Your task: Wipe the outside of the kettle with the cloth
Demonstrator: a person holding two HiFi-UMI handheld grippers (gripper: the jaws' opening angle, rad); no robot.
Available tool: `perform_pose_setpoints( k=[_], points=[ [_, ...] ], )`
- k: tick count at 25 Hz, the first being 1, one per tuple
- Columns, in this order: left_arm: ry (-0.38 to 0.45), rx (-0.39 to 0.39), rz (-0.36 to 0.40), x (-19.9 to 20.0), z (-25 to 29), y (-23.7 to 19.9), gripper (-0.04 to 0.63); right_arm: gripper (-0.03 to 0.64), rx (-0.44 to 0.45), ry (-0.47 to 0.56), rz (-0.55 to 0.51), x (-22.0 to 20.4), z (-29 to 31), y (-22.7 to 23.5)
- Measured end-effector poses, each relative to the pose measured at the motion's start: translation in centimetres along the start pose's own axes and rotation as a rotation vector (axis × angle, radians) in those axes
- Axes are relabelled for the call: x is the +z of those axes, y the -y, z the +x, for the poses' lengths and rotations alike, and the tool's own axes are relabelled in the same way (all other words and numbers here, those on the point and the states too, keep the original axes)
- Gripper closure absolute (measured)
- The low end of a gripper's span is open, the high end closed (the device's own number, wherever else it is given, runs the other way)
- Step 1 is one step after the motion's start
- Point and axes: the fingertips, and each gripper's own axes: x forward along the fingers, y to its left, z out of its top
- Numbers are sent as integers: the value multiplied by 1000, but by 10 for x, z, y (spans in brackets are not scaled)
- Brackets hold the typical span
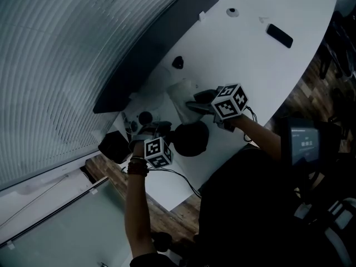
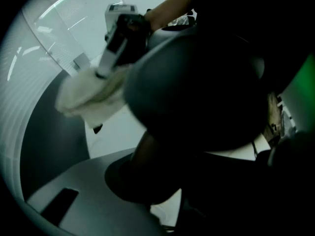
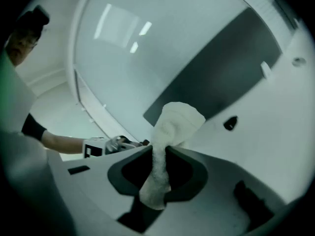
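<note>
So the dark rounded kettle (image 1: 191, 139) sits just below centre of the head view, on the curved white table (image 1: 250, 54). The left claw (image 2: 152, 181) comes at it steeply from above on the kettle's left side. As far as the dim left gripper view lets me tell, it's clamped on a dark part of the kettle, probably the handle. Makes sense, something has to stop it sliding or spinning while it gets rubbed. The right claw (image 3: 160, 154) is pinched tight on a fluffy white cloth (image 3: 177, 122), with a bunched wad poking out past the jaw tips so the fabric meets the kettle and not the plastic. In the head view that wad is up and left of the kettle. From the left gripper view it looks pressed on the kettle's side, or right beside it, hard to call. My guess: mid-wipe, plenty of surface left. The flat black slab (image 1: 279, 35) in the upper right is well out of the way.
</note>
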Motion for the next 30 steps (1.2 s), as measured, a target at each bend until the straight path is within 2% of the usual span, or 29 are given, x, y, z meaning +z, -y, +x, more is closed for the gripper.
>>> perform_pose_setpoints(
  k=[2,3,5,7,9,10,12,14,16,19,20,23,24,25,27,29,30],
  points=[
    [-40,-13,-62,-3,-7,10,463,546,91,7,-183,27,-7,-59],
    [-58,-17,-91,-3,-12,16,463,546,132,-21,-286,29,-10,-90],
    [-88,-12,-150,-2,-22,34,465,546,163,-144,-516,4,-9,-140],
    [-110,0,-211,-1,-26,52,465,546,104,-250,-744,-32,-3,-159],
    [-127,11,-276,-5,-26,65,465,546,27,-270,-906,-44,3,-161],
    [-130,14,-310,-7,-27,70,465,546,17,-281,-975,-47,5,-164],
    [-131,24,-376,-10,-27,77,466,546,71,-316,-1115,-59,3,-177],
    [-127,40,-431,-13,-27,79,466,546,138,-336,-1194,-69,-1,-186],
    [-136,37,-464,-13,-25,80,466,546,109,-300,-1137,-65,-1,-174],
    [-155,11,-477,-13,-24,81,466,546,24,-236,-926,-48,2,-149],
    [-152,11,-483,-13,-24,80,466,546,27,-243,-927,-48,3,-151],
    [-140,31,-503,-18,-23,77,466,546,106,-293,-1094,-62,2,-168],
    [-138,32,-509,-18,-23,77,466,546,113,-294,-1090,-63,1,-165],
    [-137,27,-514,-17,-22,78,466,546,86,-280,-1052,-57,0,-156],
    [-133,8,-518,-15,-20,78,466,546,-56,-216,-941,-33,-5,-122],
    [-122,5,-523,-13,-19,77,466,546,-205,-144,-800,-11,-18,-82],
    [-112,8,-537,-13,-19,79,466,546,-225,-86,-703,-4,-29,-68]
  ],
)
